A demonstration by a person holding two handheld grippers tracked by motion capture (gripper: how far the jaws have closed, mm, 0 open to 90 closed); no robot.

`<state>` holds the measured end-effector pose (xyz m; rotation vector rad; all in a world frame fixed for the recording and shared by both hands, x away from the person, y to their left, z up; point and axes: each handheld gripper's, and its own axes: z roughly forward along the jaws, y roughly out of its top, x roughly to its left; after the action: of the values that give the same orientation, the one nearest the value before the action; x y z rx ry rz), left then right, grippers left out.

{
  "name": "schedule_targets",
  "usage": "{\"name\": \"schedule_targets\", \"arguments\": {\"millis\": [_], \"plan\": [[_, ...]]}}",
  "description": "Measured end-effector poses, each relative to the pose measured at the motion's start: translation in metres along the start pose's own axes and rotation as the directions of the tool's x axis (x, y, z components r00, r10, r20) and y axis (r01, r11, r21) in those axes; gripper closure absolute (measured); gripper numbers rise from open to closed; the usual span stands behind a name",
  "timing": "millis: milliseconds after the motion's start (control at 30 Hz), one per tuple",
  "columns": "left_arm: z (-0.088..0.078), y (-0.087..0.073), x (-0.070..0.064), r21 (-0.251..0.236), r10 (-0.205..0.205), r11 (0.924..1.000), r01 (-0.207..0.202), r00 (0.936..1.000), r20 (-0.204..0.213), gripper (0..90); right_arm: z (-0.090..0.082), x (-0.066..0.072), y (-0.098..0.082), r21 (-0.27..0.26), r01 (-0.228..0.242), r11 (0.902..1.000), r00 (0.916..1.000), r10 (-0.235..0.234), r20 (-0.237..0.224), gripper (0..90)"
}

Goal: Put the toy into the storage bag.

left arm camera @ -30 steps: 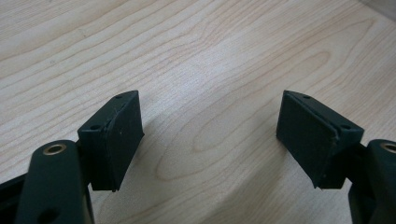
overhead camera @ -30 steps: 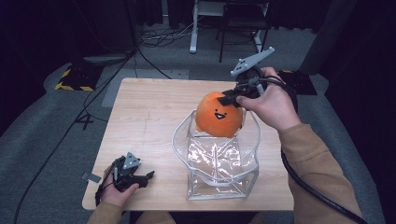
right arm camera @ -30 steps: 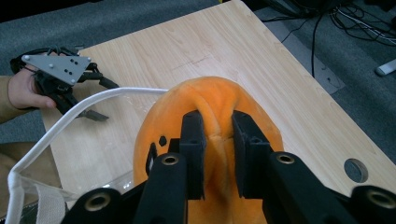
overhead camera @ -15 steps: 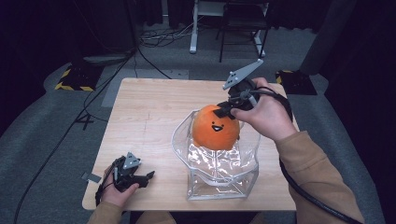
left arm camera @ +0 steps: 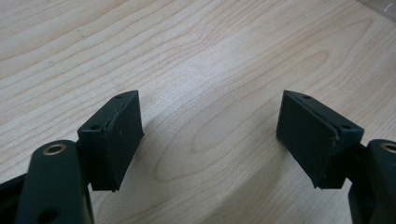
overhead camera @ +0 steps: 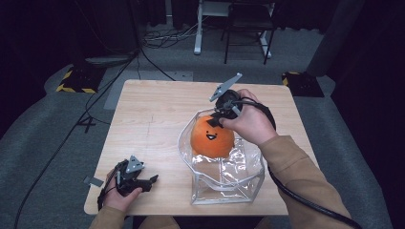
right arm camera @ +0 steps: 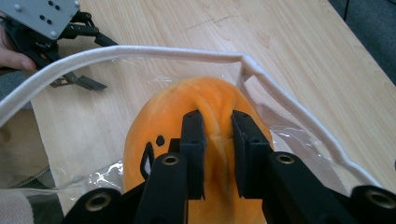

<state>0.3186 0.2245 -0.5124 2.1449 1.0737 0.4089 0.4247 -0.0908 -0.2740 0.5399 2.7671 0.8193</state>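
Right claw (right arm camera: 213,140) pinching plush (overhead camera: 212,138) | going into clear bag (overhead camera: 239,186) | lower straight, clear the rim, release at bottom | left claw (overhead camera: 143,183) released on desk (overhead camera: 153,109)

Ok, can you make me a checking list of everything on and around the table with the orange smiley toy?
Surface: pale wooden table, bare apart from the job's things.
Job's things: orange plush toy with a smiley face, partly down inside the clear plastic bag, which stands open with a white rim.
Clutter: small grey tab at the table's near left edge.
Grippers: right gripper pinches a fold of the plush toy; left gripper rests open on the table, nothing between its jaws.
Cables: thick black cable trails from the right gripper; thin black cables cross the floor.
Surroundings: grey carpet, yellow-black striped mat, white desk legs, dark background.
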Motion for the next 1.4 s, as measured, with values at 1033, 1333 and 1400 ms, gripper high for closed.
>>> {"name": "schedule_targets", "arguments": {"millis": [1033,1333,1400], "plan": [[0.000,0.000,0.000,0.002,0.003,1.0000,-0.003,1.0000,0.002,23.0,0.060,-0.010,-0.018,0.125,-0.011,0.9921,0.9997,0.008,0.023,76.7],[0.000,0.000,0.000,0.002,0.003,1.0000,-0.003,1.0000,0.002,22.9,0.068,-0.008,-0.021,0.172,0.004,0.9851,1.0000,-0.005,0.005,74.9],[0.000,0.000,0.000,0.002,0.003,1.0000,-0.003,1.0000,0.002,23.0,0.070,-0.008,-0.021,0.175,0.002,0.9845,1.0000,-0.002,0.003,73.7]]}}
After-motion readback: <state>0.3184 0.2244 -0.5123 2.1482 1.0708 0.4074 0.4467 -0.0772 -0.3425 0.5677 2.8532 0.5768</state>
